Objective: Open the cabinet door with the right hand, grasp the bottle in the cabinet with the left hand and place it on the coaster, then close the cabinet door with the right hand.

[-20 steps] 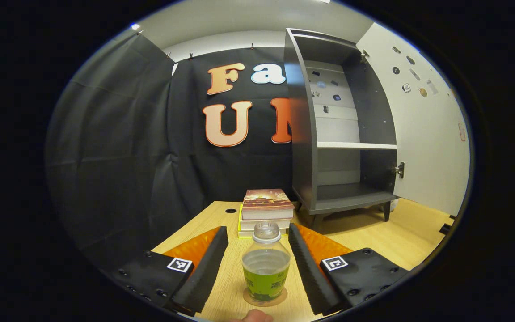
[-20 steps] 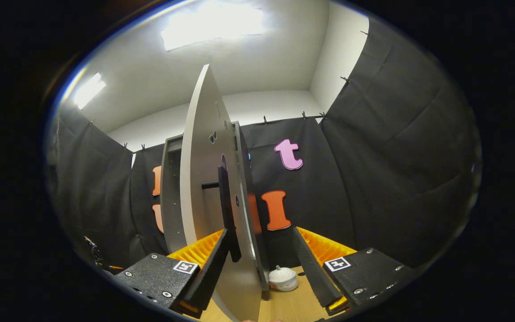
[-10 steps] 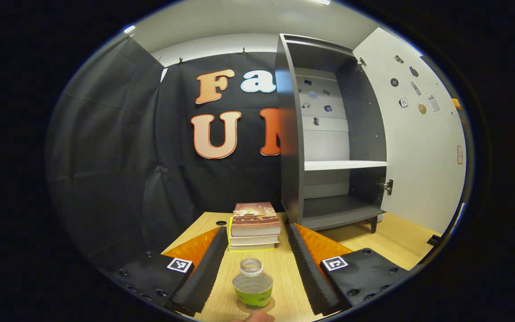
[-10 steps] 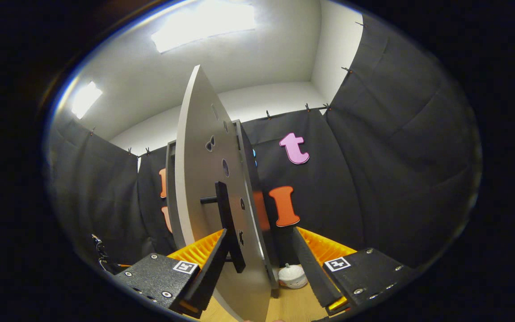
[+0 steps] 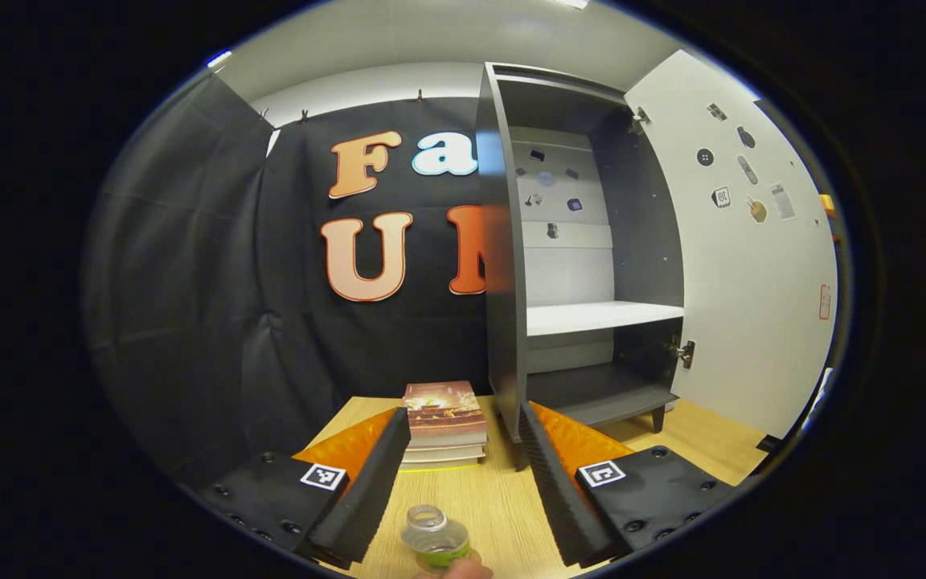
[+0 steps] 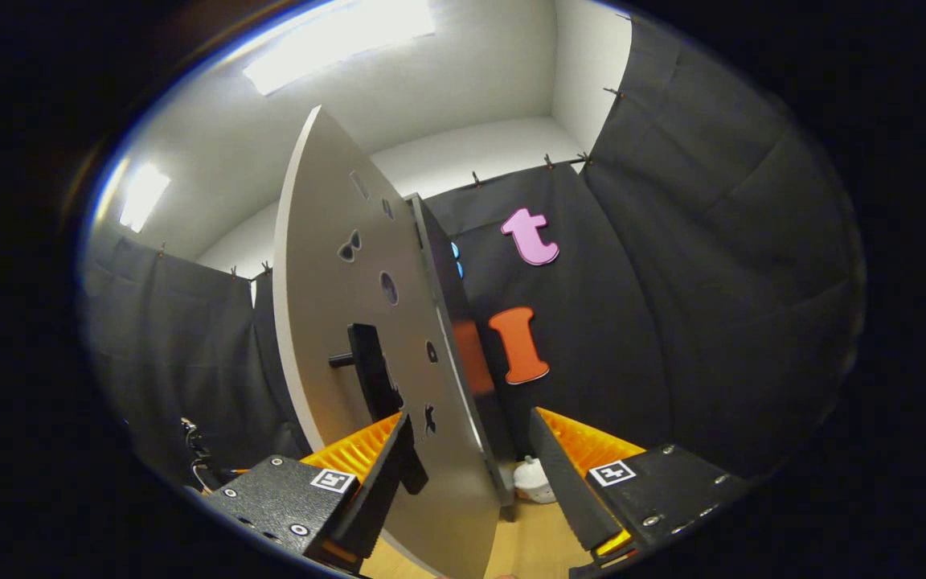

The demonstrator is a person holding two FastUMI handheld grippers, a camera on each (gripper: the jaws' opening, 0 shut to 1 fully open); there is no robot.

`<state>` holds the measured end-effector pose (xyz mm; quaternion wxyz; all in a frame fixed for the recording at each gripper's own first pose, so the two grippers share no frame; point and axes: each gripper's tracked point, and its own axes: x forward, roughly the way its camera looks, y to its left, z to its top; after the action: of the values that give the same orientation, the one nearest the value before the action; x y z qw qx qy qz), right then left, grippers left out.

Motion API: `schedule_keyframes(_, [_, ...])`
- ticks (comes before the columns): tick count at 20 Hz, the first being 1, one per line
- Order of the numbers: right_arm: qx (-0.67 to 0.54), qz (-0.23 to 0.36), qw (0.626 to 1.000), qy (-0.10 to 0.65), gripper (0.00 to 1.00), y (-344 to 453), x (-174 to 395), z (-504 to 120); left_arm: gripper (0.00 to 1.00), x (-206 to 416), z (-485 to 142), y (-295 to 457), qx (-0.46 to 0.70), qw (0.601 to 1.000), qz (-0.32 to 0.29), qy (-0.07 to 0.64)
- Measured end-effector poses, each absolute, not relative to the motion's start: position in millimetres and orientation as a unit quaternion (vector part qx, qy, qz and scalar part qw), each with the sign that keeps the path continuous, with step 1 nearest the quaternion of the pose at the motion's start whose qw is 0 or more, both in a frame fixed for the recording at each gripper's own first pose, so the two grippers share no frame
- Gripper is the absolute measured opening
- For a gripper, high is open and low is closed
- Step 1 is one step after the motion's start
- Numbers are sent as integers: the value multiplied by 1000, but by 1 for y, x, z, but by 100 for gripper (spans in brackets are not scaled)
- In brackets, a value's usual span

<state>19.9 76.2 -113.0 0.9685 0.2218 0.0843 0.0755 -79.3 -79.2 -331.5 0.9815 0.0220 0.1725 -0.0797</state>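
**Bottle down on desk, door open, both grippers released**

Left gripper view: I see my left gripper point(image 5: 463, 482) with its fingers spread wide and nothing between them. The bottle point(image 5: 433, 547) stands upright on the desk point(image 5: 495, 503) at the near edge, low between the finger bases, touching neither finger. It is clear plastic, no cap on the mouth, a green label band round the body. The coaster under it I can't make out from here. A fingertip point(image 5: 463, 570) shows just beside the bottle at the bottom.

Past the fingers, a stack of books point(image 5: 443, 422) sits toward the desk's far edge, just left of the cabinet point(image 5: 503, 265). The cabinet is dark grey with one white shelf point(image 5: 600, 315); both compartments look bare. Its door point(image 5: 752, 281) is swung wide to the right, pale, with small stickers on its inside face. Bare wood runs between the bottle and the books, and in front of the cabinet feet.

Right gripper view: my right gripper point(image 6: 471, 482) is spread, with the door's edge running up between the fingers. The door handle point(image 6: 370, 378) sits just above the left finger; I can't tell if they touch. A small white object point(image 6: 535, 481) lies on the desk by the cabinet base.
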Motion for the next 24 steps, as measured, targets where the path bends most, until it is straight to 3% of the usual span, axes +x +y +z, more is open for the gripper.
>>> schedule_keyframes(1, [237, 74, 965, 82, 99, 75, 23, -111, 90, -76, -328, -81, 26, 982, -80, 168])
schedule_keyframes(2, [258, 76, 960, 73, 90, 78, 24, -105, 90, -75, -328, -81, 28, 982, -80, 168])
schedule_keyframes(6, [275, 109, 953, 59, 82, 91, 30, -96, 90, -73, -329, -91, 22, 981, -91, 170])
schedule_keyframes(24, [209, 244, 946, 45, 82, 225, 35, -84, 89, -46, -308, -48, -7, 984, -74, 161])
